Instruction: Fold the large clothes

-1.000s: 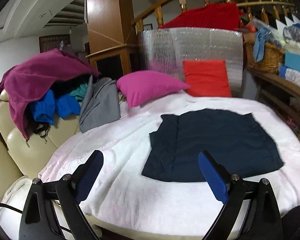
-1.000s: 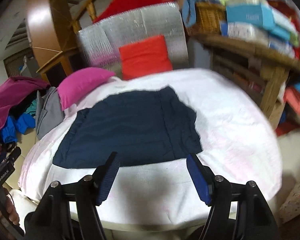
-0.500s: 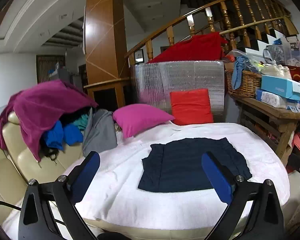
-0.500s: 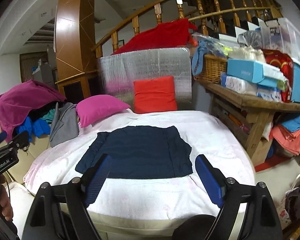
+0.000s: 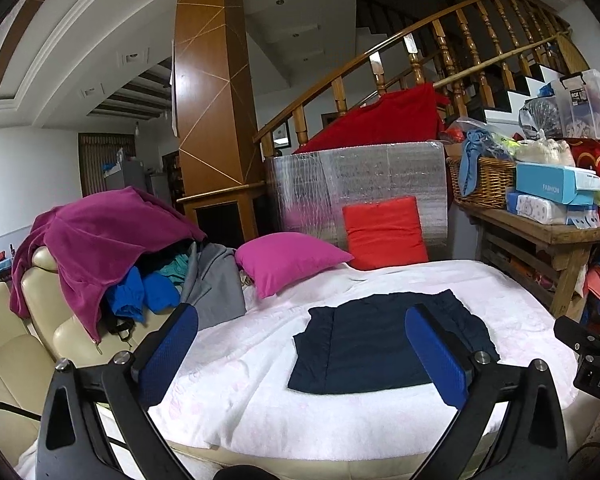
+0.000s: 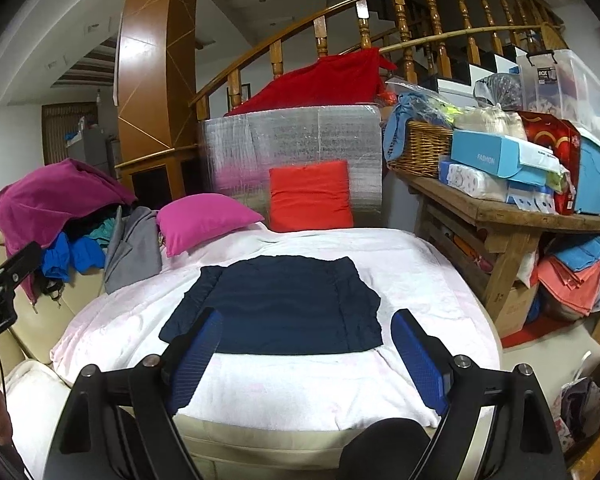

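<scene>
A navy garment (image 5: 380, 344) lies folded into a flat rectangle on the white blanket (image 5: 260, 400), nothing touching it. In the left wrist view my left gripper (image 5: 300, 316) is open, held back from the near edge of the garment and above it, with nothing between its blue pads. The right wrist view shows the same navy garment (image 6: 284, 304) on the blanket (image 6: 300, 384). My right gripper (image 6: 307, 315) is open too, empty, hanging short of the garment's near hem. Part of the other tool shows at each view's side edge.
A cream sofa (image 5: 20, 352) at the left carries a heap of clothes: a magenta one (image 5: 100, 232), a grey one (image 5: 216, 280), blue ones. A pink pillow (image 5: 288, 260) and a red cushion (image 5: 384, 232) lie behind the blanket. A cluttered wooden table (image 6: 500, 212) stands at the right.
Both grippers have drawn back and risen from the navy garment, which now looks smaller and farther off. The right jaws have widened; the left stayed wide. The garment has not moved.
</scene>
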The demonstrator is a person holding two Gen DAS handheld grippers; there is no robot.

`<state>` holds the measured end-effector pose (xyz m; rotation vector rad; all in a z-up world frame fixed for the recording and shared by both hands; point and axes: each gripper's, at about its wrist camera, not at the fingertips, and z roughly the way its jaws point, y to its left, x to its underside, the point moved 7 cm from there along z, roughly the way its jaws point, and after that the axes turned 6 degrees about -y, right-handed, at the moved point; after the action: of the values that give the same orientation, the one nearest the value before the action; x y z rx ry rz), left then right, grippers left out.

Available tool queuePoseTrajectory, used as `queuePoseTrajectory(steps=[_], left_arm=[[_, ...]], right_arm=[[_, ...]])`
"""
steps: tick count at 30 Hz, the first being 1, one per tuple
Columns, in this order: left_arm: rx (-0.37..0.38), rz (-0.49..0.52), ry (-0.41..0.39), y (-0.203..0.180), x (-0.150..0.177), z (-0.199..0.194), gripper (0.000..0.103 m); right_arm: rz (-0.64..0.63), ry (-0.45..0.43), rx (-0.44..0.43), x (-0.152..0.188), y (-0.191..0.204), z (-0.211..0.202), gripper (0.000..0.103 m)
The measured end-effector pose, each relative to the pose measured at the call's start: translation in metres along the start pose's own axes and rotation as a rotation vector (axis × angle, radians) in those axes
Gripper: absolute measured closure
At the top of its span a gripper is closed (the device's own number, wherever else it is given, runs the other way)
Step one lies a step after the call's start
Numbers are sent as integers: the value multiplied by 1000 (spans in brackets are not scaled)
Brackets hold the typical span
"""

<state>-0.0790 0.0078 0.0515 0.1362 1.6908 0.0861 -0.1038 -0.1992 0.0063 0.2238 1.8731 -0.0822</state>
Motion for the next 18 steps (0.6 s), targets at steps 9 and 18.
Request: queuePoseTrajectory(steps=[9, 18], left_arm=[[2, 7, 17, -2, 6, 3, 0], [-5, 7, 31, -1, 10, 6, 0]], right_arm=[[4, 23, 5, 7, 0, 9, 14], [31, 30, 3, 9, -6, 14, 14]])
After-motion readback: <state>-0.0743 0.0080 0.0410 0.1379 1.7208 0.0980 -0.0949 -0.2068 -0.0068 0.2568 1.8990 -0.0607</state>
